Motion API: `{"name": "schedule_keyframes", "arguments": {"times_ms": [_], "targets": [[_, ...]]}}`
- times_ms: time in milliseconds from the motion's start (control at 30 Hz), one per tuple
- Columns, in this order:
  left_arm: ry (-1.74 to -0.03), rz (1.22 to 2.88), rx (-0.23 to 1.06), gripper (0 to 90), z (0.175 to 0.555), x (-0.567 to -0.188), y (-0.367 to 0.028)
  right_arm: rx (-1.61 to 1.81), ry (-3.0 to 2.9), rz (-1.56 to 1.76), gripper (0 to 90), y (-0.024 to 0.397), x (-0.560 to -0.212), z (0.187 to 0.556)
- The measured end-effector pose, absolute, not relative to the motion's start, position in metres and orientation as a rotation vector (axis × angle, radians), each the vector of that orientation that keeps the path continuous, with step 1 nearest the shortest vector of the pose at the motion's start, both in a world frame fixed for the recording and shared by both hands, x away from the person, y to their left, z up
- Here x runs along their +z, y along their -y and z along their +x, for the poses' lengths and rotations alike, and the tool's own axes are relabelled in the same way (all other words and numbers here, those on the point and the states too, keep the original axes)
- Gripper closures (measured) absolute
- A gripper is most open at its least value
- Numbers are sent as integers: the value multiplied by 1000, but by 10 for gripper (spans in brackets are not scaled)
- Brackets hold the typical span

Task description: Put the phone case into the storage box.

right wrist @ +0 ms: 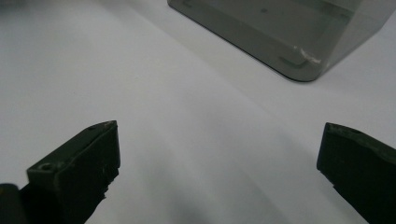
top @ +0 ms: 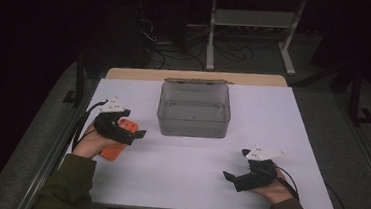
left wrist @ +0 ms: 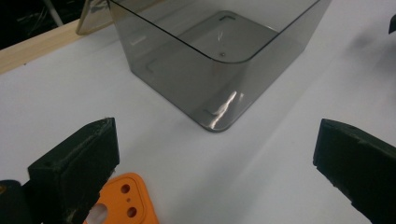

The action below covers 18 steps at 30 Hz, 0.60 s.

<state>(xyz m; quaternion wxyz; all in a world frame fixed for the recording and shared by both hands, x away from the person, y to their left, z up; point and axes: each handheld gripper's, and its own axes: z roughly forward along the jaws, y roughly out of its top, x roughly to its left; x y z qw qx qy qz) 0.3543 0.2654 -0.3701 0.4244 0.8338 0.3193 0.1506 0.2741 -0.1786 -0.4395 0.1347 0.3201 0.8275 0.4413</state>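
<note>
A clear grey plastic box [top: 194,110] stands empty in the middle of the white table [top: 178,174], and its lid [top: 195,80] lies flat behind it. An orange phone case [top: 114,152] lies at the left, partly under the person's left hand. My left gripper [top: 135,125] hovers just over the case, pointing toward the box. In the left gripper view my left gripper [left wrist: 217,135] is open, with the orange phone case [left wrist: 123,200] beside its left jaw and the box [left wrist: 210,56] ahead. My right gripper [top: 234,163] rests at the front right. It is open, and in its own view my right gripper [right wrist: 219,135] has bare table between its jaws and a corner of the box [right wrist: 280,28] beyond.
A strip of bare wood [top: 255,80] runs along the table's far edge. Past it, a white desk frame [top: 252,24] and loose cables [top: 187,54] sit on the dark floor. Metal rails [top: 77,81] flank the table on both sides.
</note>
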Motion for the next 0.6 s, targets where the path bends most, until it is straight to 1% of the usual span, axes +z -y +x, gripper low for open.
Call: {"name": "schedule_keyframes", "arguments": {"times_ms": [267, 600], "targets": [[-802, 2067, 386, 0, 360, -367, -265, 1280, -2396, 923, 0, 179, -439, 274], [-861, 2077, 406, 0, 367, -372, -268, 1290, -2395, 921, 0, 178, -439, 275]]}}
